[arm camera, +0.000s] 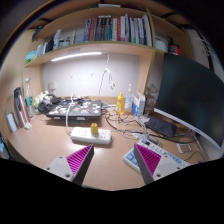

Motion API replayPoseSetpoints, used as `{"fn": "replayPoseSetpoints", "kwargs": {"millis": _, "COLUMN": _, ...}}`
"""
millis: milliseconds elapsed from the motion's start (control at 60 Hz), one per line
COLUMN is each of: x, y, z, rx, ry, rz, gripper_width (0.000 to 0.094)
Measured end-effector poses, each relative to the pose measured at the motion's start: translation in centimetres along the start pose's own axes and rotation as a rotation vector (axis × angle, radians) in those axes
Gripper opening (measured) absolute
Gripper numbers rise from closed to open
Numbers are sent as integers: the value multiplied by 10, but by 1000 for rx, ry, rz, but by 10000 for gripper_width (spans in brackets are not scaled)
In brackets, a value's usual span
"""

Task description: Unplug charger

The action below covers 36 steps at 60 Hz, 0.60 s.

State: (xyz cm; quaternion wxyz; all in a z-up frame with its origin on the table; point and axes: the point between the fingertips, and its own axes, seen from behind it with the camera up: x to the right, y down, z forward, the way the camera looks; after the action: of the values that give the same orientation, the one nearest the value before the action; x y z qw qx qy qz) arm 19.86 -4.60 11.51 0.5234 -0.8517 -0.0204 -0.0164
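A white power strip (84,133) lies on the wooden desk (45,147), ahead of my fingers. A yellow charger plug (95,128) sits in it near its right end, with a thin cable running off behind it. My gripper (112,162) is open and empty, low over the desk. Its left finger (79,162) and right finger (148,160) show their magenta pads, and only bare desk lies between them. The power strip is a short way beyond the fingertips.
A white and blue box (136,154) lies by the right finger. A dark monitor (188,92) stands at the right. Bottles (121,102), a black device (70,108) and cables crowd the back of the desk. A bookshelf (105,30) hangs above.
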Motion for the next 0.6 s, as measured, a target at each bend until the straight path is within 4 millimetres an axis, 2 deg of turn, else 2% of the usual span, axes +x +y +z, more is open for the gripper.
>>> {"fn": "replayPoseSetpoints", "kwargs": {"millis": 133, "x": -10, "y": -5, "z": 11, "rx": 14, "ry": -6, "rz": 4, "gripper_width": 890}}
{"fn": "replayPoseSetpoints", "kwargs": {"millis": 300, "x": -32, "y": -13, "z": 37, "rx": 32, "ry": -24, "rz": 17, "gripper_width": 892}}
{"fn": "replayPoseSetpoints", "kwargs": {"millis": 400, "x": -46, "y": -14, "z": 62, "rx": 39, "ry": -29, "rz": 8, "gripper_width": 891}}
{"fn": "replayPoseSetpoints", "kwargs": {"millis": 600, "x": -74, "y": -7, "z": 126, "rx": 18, "ry": -63, "rz": 34, "gripper_width": 891}}
